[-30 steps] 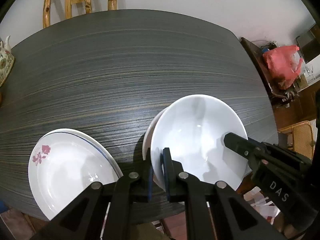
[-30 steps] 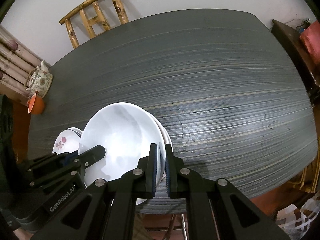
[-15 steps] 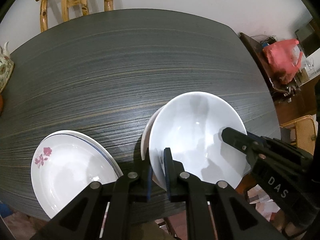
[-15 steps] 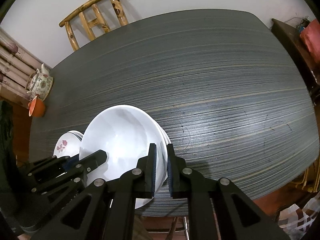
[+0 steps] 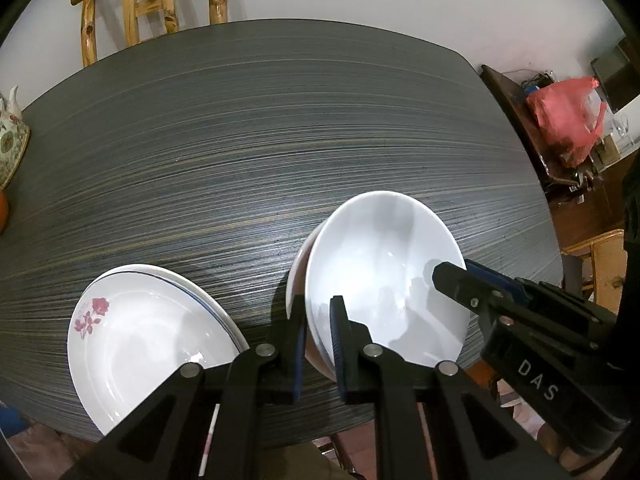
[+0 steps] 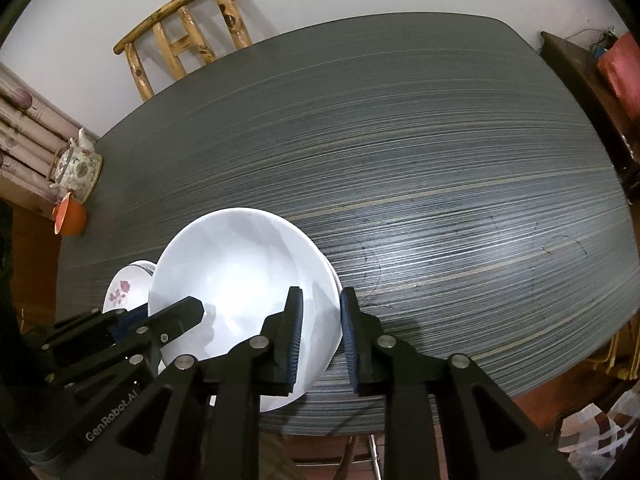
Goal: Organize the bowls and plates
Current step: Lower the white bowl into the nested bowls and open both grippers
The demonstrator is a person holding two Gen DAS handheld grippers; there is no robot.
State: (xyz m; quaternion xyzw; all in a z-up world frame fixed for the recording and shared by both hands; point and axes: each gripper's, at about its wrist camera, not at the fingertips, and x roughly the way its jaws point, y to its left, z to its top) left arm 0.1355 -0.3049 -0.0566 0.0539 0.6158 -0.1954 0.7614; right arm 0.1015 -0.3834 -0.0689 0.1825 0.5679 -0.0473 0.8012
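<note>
You can read two markings, both on the handheld tools. In your left wrist view, white capitals "DAS" run along the black body of the right gripper at the lower right. In your right wrist view, pale lettering "GenRobot.AI" sits on the black body of the left gripper at the lower left. Nothing else carries legible text; the flowered plate shows only a rose motif.
</note>
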